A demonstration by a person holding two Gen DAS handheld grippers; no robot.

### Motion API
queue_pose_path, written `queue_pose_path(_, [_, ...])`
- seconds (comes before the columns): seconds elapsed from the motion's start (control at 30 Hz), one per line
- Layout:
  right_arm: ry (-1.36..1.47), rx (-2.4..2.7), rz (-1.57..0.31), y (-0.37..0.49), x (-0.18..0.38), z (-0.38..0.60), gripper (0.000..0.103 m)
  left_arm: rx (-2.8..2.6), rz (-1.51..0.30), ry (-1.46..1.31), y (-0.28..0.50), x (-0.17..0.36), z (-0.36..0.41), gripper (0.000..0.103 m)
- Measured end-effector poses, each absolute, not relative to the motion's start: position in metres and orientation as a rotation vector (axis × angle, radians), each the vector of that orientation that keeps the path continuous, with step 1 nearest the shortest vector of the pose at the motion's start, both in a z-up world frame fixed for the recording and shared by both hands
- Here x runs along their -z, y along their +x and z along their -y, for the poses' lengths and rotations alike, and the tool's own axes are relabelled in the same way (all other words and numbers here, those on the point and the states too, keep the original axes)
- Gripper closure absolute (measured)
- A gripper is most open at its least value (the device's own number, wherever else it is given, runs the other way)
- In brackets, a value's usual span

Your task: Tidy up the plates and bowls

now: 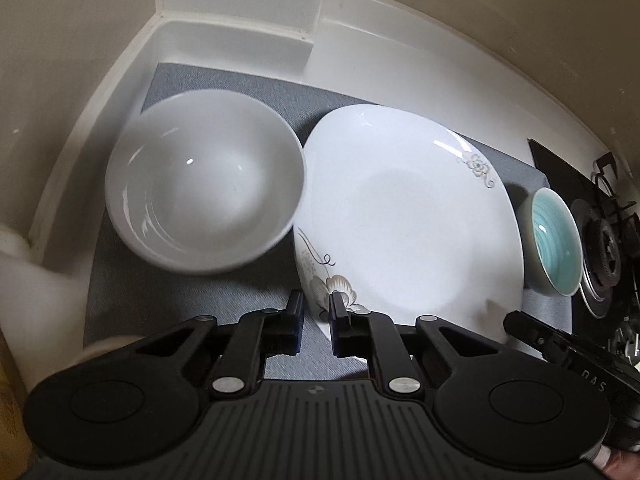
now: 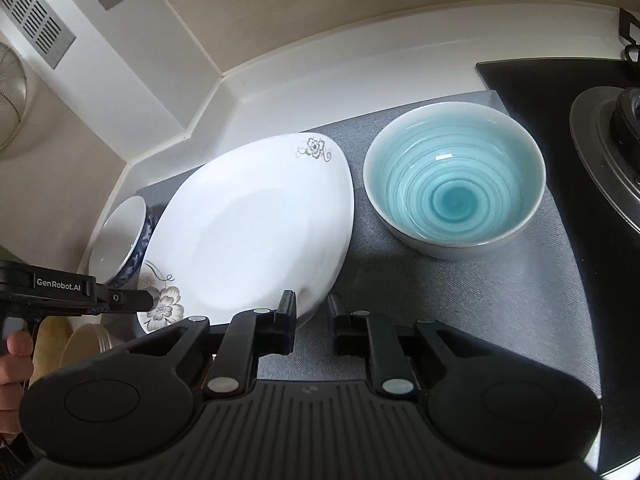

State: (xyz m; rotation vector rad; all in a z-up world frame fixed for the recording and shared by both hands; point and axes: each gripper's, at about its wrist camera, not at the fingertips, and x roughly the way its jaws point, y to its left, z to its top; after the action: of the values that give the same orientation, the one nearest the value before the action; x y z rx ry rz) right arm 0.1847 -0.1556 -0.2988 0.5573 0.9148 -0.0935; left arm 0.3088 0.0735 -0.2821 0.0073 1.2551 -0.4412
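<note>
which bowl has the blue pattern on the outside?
The white bowl left of the plate: the right wrist view shows blue patterning on its outer wall. The teal bowl is plain grey outside.

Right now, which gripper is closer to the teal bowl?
Right. The right gripper sits at the plate's near corner beside the teal bowl; the left gripper is across the plate.

The plate (image 2: 256,232) is white with grey flower sprigs at two corners. One bowl (image 1: 204,192) is plain white inside, blue-patterned outside; the other bowl (image 2: 454,196) is turquoise with darker spiral rings. The mat (image 2: 440,300) is grey, the counter (image 2: 320,80) white.
</note>
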Motion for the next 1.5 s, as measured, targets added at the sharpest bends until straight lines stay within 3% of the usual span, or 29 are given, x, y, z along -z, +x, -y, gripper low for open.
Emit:
queue_pose_path(0.27, [0.521, 0.113, -0.907, 0.178, 0.292, 0.145, 0.085, 0.481, -1.215, 0.006, 0.298, 0.267, -0.08, 0.09])
queue_pose_path(0.3, [0.5, 0.111, -0.905, 0.173, 0.288, 0.143, 0.083, 0.494, -1.207, -0.001, 0.293, 0.262, -0.083, 0.089])
queue_pose_path(0.37, [0.433, 0.095, -0.918, 0.163, 0.281, 0.135, 0.07, 0.518, -1.201, -0.005, 0.28, 0.254, -0.087, 0.084])
queue_pose_path(0.43, [0.381, 0.075, -0.941, 0.15, 0.279, 0.122, 0.045, 0.547, -1.194, 0.01, 0.264, 0.249, -0.088, 0.063])
queue_pose_path(0.5, [0.354, 0.038, -0.981, 0.137, 0.282, 0.107, 0.043, 0.562, -1.181, 0.02, 0.248, 0.244, -0.09, 0.05])
queue_pose_path(0.57, [0.321, 0.004, -1.02, 0.127, 0.286, 0.088, 0.043, 0.584, -1.19, 0.012, 0.236, 0.243, -0.091, 0.045])
queue_pose_path(0.6, [0.288, 0.002, -1.044, 0.124, 0.29, 0.078, 0.045, 0.598, -1.201, 0.0, 0.231, 0.244, -0.092, 0.043])
queue_pose_path(0.7, [0.18, 0.006, -1.107, 0.118, 0.303, 0.057, 0.093, 0.639, -1.221, -0.04, 0.217, 0.25, -0.093, 0.042])
queue_pose_path(0.93, [0.155, 0.085, -1.097, 0.094, 0.295, 0.092, 0.097, 0.635, -1.264, 0.048, 0.194, 0.269, -0.087, 0.04])
queue_pose_path(1.1, [0.252, 0.136, -1.097, 0.078, 0.297, 0.119, 0.095, 0.636, -1.33, 0.103, 0.183, 0.294, -0.073, 0.04])
queue_pose_path(1.2, [0.296, 0.121, -1.078, 0.07, 0.295, 0.121, 0.078, 0.649, -1.358, 0.103, 0.18, 0.306, -0.066, 0.046])
queue_pose_path(1.23, [0.29, 0.118, -1.071, 0.069, 0.296, 0.12, 0.075, 0.639, -1.366, 0.116, 0.179, 0.312, -0.063, 0.058])
queue_pose_path(1.33, [0.301, 0.134, -1.08, 0.069, 0.303, 0.121, 0.075, 0.633, -1.344, 0.165, 0.175, 0.321, -0.057, 0.078])
queue_pose_path(1.4, [0.348, 0.128, -1.082, 0.067, 0.309, 0.123, 0.085, 0.637, -1.353, 0.204, 0.173, 0.323, -0.051, 0.088])
queue_pose_path(1.43, [0.361, 0.118, -1.072, 0.065, 0.309, 0.122, 0.092, 0.636, -1.361, 0.194, 0.172, 0.323, -0.051, 0.09])
queue_pose_path(1.5, [0.335, 0.105, -1.062, 0.065, 0.308, 0.118, 0.093, 0.627, -1.368, 0.208, 0.172, 0.321, -0.048, 0.091])
